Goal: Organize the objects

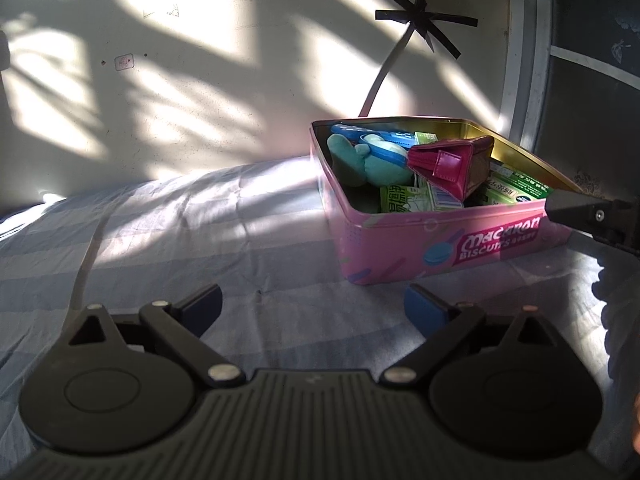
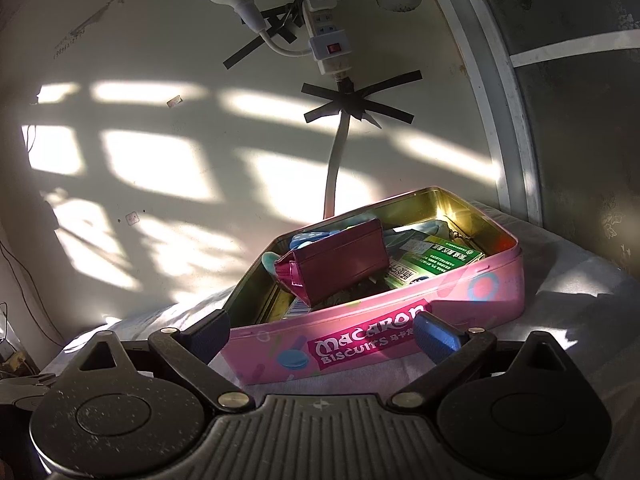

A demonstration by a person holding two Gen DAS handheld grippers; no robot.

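The pink rectangular biscuit tin (image 2: 400, 320) sat full; both grippers, left gripper (image 1: 312, 308) and right gripper (image 2: 322, 334), gaped empty, so retreating slowly seemed wise.

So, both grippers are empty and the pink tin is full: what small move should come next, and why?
Probably look for the lid, though none shows here. The pink tin already holds the magenta purse, the teal plush toy and the green boxes. The left gripper and the right gripper are open with nothing between their fingers, and nothing loose lies on the striped sheet.
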